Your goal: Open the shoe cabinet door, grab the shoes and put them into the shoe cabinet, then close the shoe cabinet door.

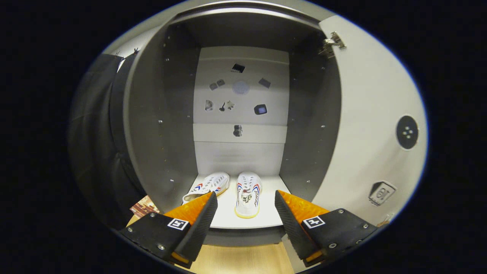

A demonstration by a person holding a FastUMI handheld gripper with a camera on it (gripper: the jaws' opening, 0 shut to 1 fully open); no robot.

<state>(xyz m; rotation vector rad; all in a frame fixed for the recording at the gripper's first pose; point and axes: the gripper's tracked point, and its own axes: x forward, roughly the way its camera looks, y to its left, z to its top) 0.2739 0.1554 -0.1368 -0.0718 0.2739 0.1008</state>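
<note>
The shoe cabinet [179,125] stands open in front of me, with grey side walls and a pale back panel. Its door [365,125] is swung out to the right, a dark round knob [407,132] on its face and a hinge [331,42] at the top. Two white sneakers with red and blue stripes rest on the white bottom shelf [266,213]: the right shoe [247,194] sits between my fingers, just beyond them, and the left shoe [207,186] lies beside it, partly behind my left finger. My gripper [246,201] is open and holds nothing.
The back panel carries several small dark cut-outs and stickers [237,89]. A light wooden floor [239,258] lies below the cabinet's front edge. Black cloth [95,133] hangs to the left of the cabinet. A brick-patterned item [144,207] lies by the cabinet's lower left corner.
</note>
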